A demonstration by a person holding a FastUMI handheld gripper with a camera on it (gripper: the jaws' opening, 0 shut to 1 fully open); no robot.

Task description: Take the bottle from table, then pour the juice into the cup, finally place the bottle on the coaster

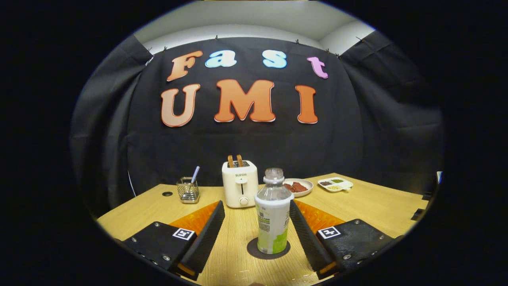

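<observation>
Two black jaws of the gripper [257, 226] stand open, either side of the bottle [273, 216], not touching it. It stands upright on a dark coaster [254, 249] on the desk [369, 204]. Beyond sits a toaster [239, 186].

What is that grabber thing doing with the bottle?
A person's hand-held gripper has its two fingers spread wide open on either side of a bottle, not pressing on it. The bottle stands upright on a dark round coaster on the wooden table, with no cap on top. Beyond it sit a toaster with toast, a wire basket, a plate and a small divided dish.
</observation>
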